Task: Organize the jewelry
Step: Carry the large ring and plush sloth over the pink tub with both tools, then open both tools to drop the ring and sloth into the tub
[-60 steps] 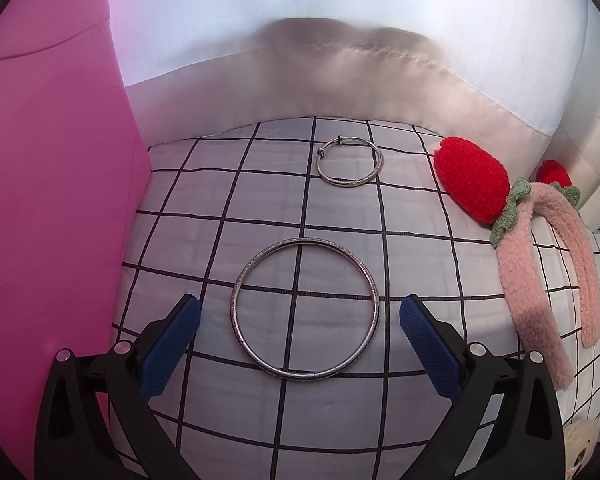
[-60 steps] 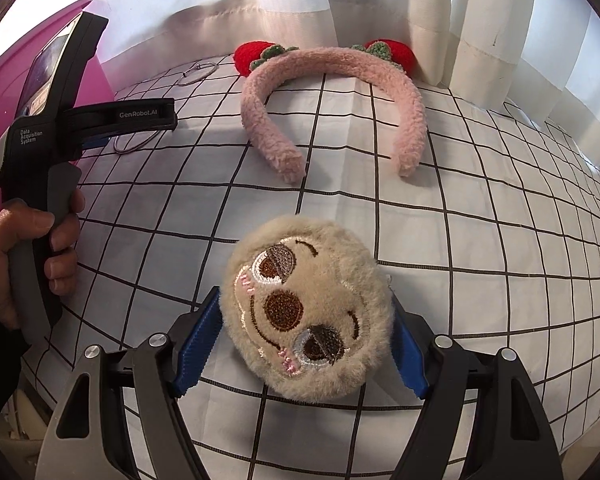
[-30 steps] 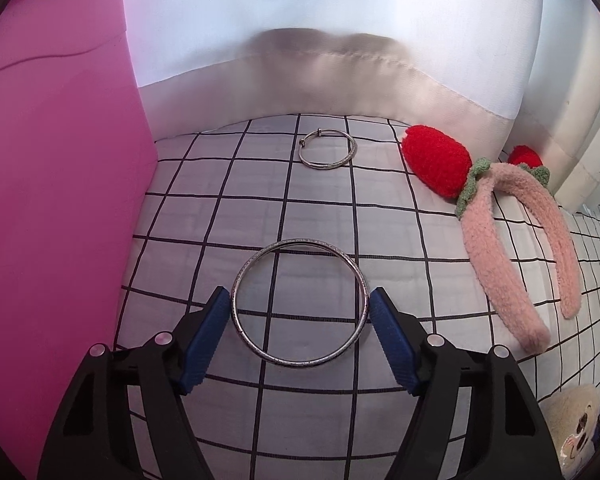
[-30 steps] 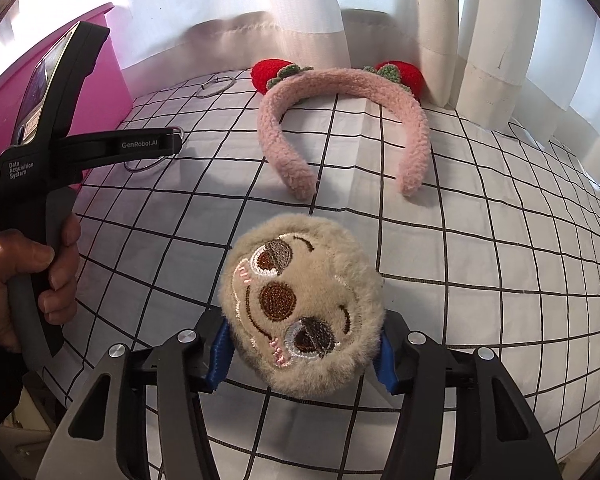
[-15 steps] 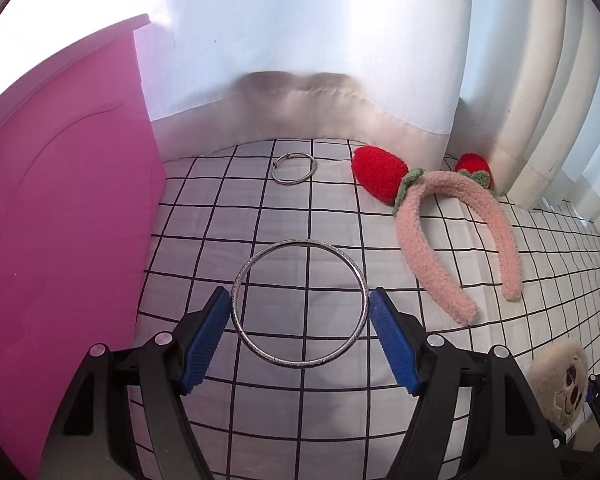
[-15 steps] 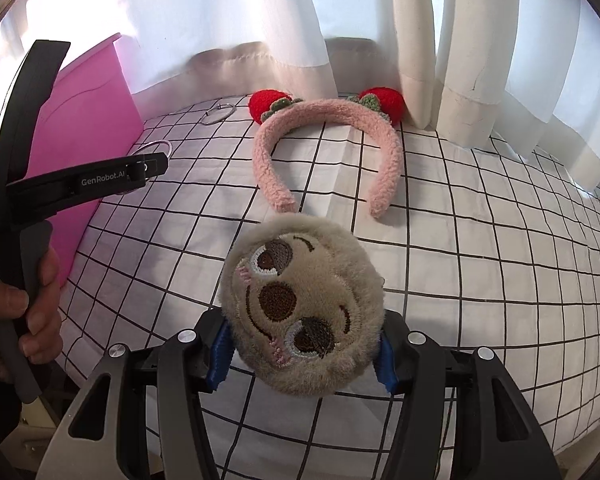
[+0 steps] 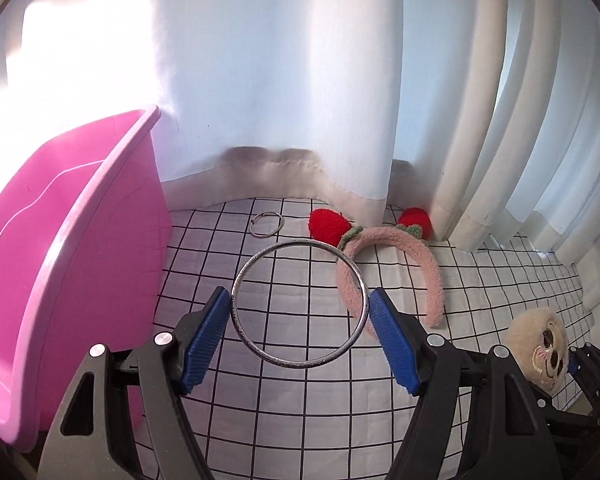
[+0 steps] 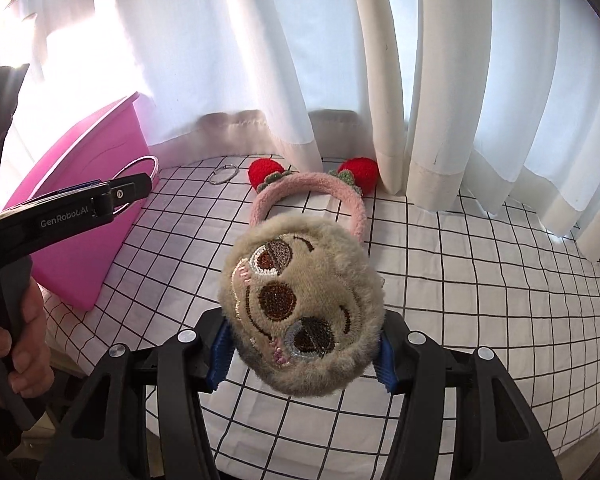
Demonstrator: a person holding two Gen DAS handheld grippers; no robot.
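White curtains (image 7: 280, 80) hang behind a black-grid white cloth (image 7: 300, 400). I count two silver rings, one headband, one plush. My left gripper (image 7: 300, 334) clamps the large bangle (image 7: 244, 276) at centre frame, lifted off the cloth; the small ring (image 7: 266, 224) lies near the curtain hem. My right gripper (image 8: 302, 344) squeezes the plush sloth face (image 8: 300, 312), centre. The pink headband (image 8: 312, 188) lies beyond it. The pink bin (image 7: 60, 260) stands at left, its inside hidden. Cloth at right lies open.

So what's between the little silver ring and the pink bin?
Nothing: in the left wrist view, only bare checked cloth lies between the little ring and the pink bin.
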